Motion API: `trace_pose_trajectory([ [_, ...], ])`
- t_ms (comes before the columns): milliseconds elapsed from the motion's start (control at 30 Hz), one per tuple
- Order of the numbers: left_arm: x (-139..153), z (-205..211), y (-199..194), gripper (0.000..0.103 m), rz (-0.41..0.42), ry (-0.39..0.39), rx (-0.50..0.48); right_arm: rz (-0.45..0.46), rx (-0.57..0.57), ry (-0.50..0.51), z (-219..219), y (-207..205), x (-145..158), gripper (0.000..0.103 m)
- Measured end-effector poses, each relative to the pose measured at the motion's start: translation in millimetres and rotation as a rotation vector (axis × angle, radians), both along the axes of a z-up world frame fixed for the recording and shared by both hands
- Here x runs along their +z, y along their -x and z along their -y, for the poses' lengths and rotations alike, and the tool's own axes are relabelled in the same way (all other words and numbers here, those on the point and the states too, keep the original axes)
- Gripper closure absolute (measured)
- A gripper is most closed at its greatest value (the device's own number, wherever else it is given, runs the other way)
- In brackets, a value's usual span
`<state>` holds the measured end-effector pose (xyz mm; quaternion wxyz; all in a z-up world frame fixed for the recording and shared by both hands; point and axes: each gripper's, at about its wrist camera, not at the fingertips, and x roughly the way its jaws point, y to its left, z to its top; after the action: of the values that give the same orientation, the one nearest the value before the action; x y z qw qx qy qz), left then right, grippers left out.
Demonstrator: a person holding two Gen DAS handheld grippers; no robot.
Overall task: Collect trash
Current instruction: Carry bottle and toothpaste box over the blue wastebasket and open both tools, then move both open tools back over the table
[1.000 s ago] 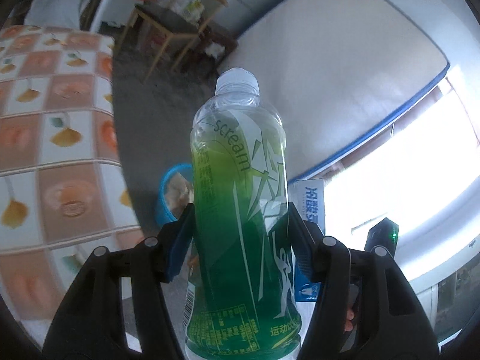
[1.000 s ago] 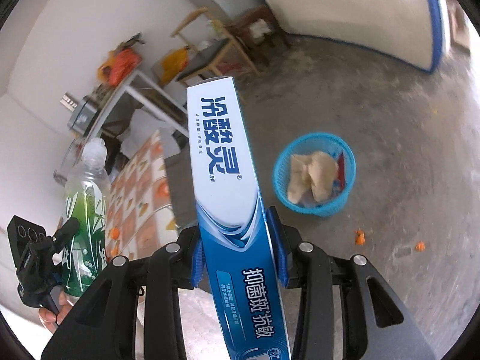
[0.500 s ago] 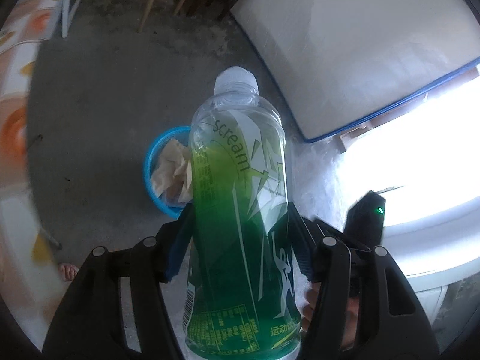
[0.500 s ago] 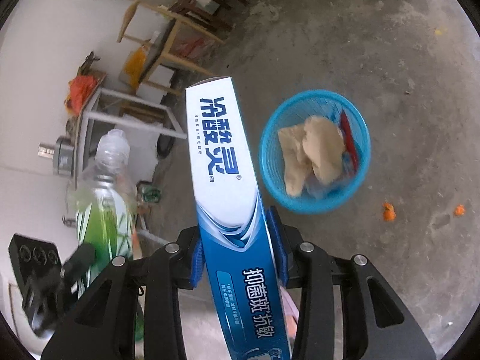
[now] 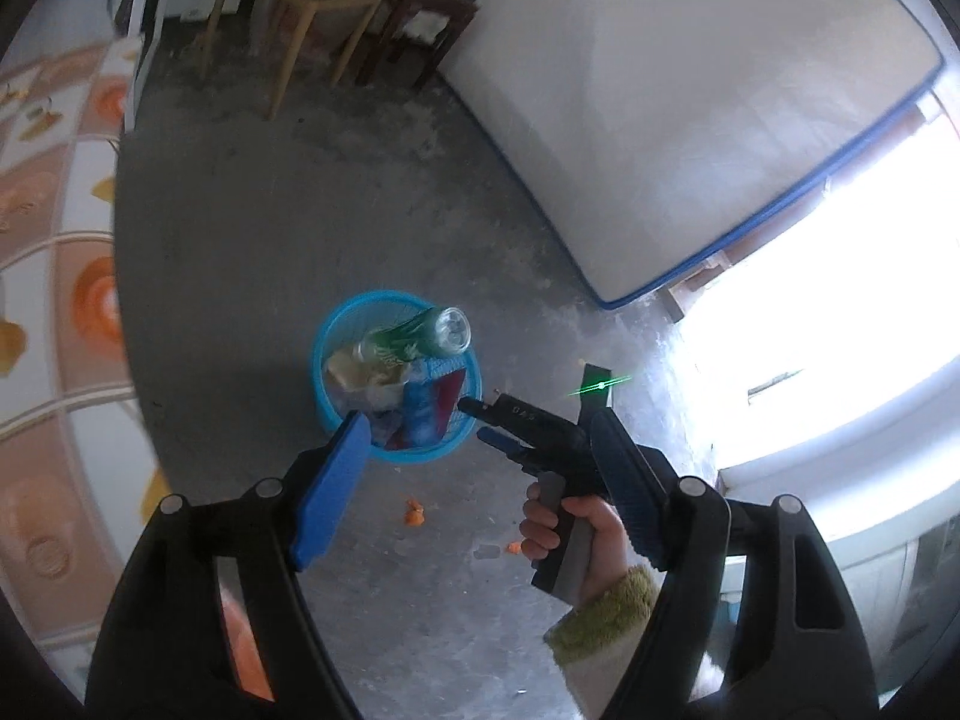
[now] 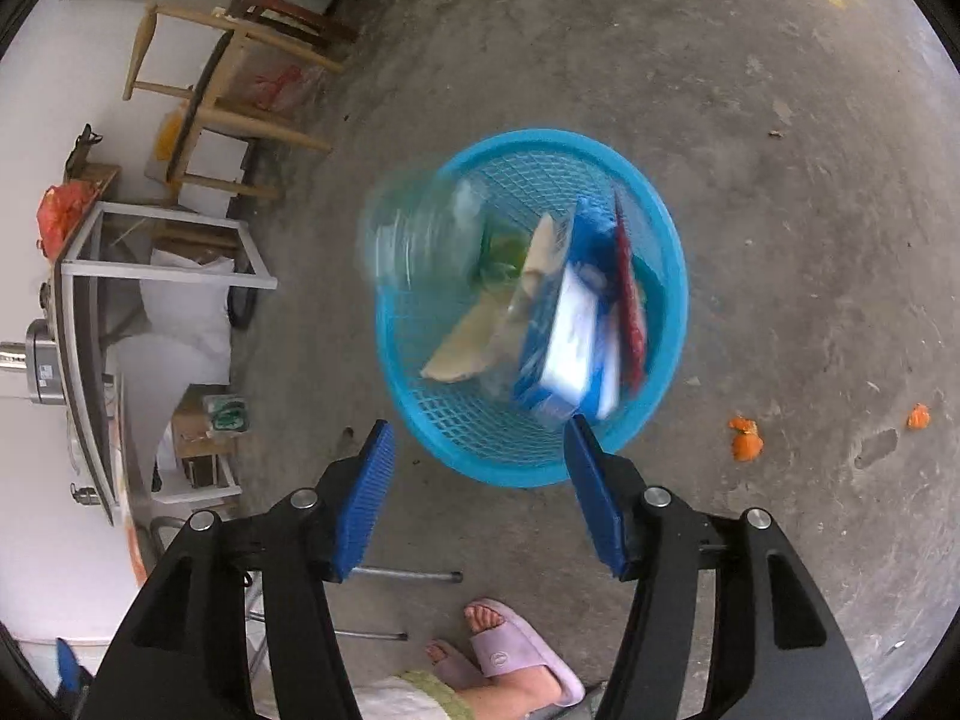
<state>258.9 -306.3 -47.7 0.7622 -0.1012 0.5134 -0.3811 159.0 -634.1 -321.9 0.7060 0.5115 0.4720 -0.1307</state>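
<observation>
Two grippers: both hang over a grey concrete floor [image 6: 750,192], each with jaws spread and nothing between them.
Tablecloth: an orange-and-white tiled pattern [image 5: 54,276] fills the left edge of the left wrist view.
Wooden chairs: they stand in the upper left of both views [image 5: 300,6].
Left gripper: [image 5: 480,468] its blue pads [image 5: 333,486] stand wide apart in the lower middle of its own frame; the jaws have just been opening and hold nothing.
Basket: a blue mesh basket [image 5: 327,414] sits on the floor just beyond the left pad, centre of the frame; in the right wrist view it fills the middle [image 6: 666,228].
Bottle: the green bottle [image 5: 420,339] lies tilted in the top of the basket, its clear base toward the camera; in the right wrist view it is a blur at the basket's upper-left rim [image 6: 420,240].
Toothpaste box: the blue-and-white box [image 6: 570,348] stands on end inside the basket, right of a crumpled beige paper [image 6: 474,336].
Right gripper: [image 6: 480,498] its pads are parted below the basket's near rim; the jaws have just been opening, with nothing between them. From the left wrist view it shows right of the basket, held by a hand [image 5: 576,531] in a green cuff.
Peel: orange scraps [image 6: 745,438] lie on the floor at right.
Foot: a pink slipper [image 6: 516,654] shows at the bottom edge.
</observation>
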Motion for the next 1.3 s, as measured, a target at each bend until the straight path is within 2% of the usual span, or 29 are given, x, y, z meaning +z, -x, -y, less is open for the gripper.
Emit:
trace_pose_trajectory([
  [133, 13.1, -27.6, 18.7, 0.031, 0.044, 0.031, 0.0, 0.013, 0.003, 0.03, -2.0, 24.6, 9.6, 0.045],
  [267, 24.5, -67.3, 36.1, 0.031, 0.073, 0.059, 0.019, 0.038, 0.02, 0.062, -7.8, 49.1, 36.9, 0.045],
  [333, 30.5, -90.2, 42.9, 0.031, 0.112, 0.066, 0.027, 0.062, 0.034, 0.075, -13.3, 61.1, 52.0, 0.045],
  [400, 37.4, -117.8, 59.1, 0.03, 0.16, 0.053, 0.039, 0.09, 0.05, 0.09, -21.7, 73.1, 70.8, 0.045],
  [533, 40.5, -176.0, 86.6, 0.026, 0.22, 0.006, 0.095, 0.17, 0.105, 0.136, -50.2, 95.5, 115.2, 0.032],
  [633, 37.7, -219.2, 103.9, 0.025, 0.246, -0.057, 0.167, 0.206, 0.172, 0.183, -82.3, 103.5, 143.9, 0.028],
  [800, 36.6, -296.8, 128.9, 0.021, 0.254, -0.111, 0.307, 0.265, 0.344, 0.205, -149.2, 84.0, 187.1, 0.027],
  [967, 34.4, -351.5, 138.9, 0.021, 0.283, -0.168, 0.432, 0.367, 0.534, 0.225, -237.3, 39.0, 234.9, 0.027],
  [1200, 37.9, -410.9, 143.5, 0.02, 0.348, -0.177, 0.578, 0.395, 0.74, 0.23, -349.3, -9.6, 266.0, 0.027],
  [1300, 32.3, -428.5, 133.8, 0.02, 0.336, -0.156, 0.622, 0.382, 0.819, 0.254, -392.3, -24.6, 273.5, 0.027],
])
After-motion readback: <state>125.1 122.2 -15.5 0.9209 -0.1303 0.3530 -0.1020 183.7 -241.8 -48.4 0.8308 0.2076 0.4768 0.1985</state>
